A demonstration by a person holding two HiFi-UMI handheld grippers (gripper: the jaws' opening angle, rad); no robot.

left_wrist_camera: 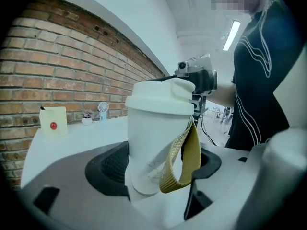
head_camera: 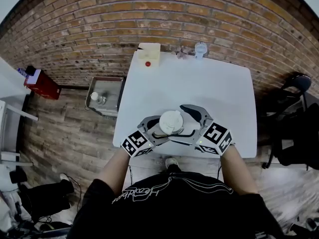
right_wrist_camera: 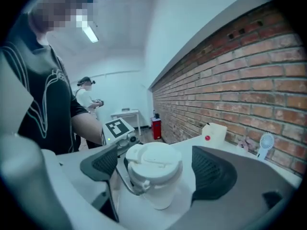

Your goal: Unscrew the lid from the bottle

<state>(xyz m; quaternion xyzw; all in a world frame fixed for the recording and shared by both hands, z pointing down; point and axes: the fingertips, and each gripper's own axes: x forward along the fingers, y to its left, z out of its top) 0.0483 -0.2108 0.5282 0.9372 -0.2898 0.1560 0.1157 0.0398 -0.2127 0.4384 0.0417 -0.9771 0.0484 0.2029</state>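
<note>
A white bottle with a white screw lid stands near the table's front edge. A tan strap loop hangs from under the lid. My left gripper is shut on the bottle's body, with its dark pads against both sides low down. My right gripper stands wide open around the lid, and its pads are apart from it on each side. In the head view, the left gripper comes in from the left and the right gripper from the right.
A cream box with a red button and a small white fan stand at the white table's far edge. A grey bin sits on the floor to the left. A black chair is at the right.
</note>
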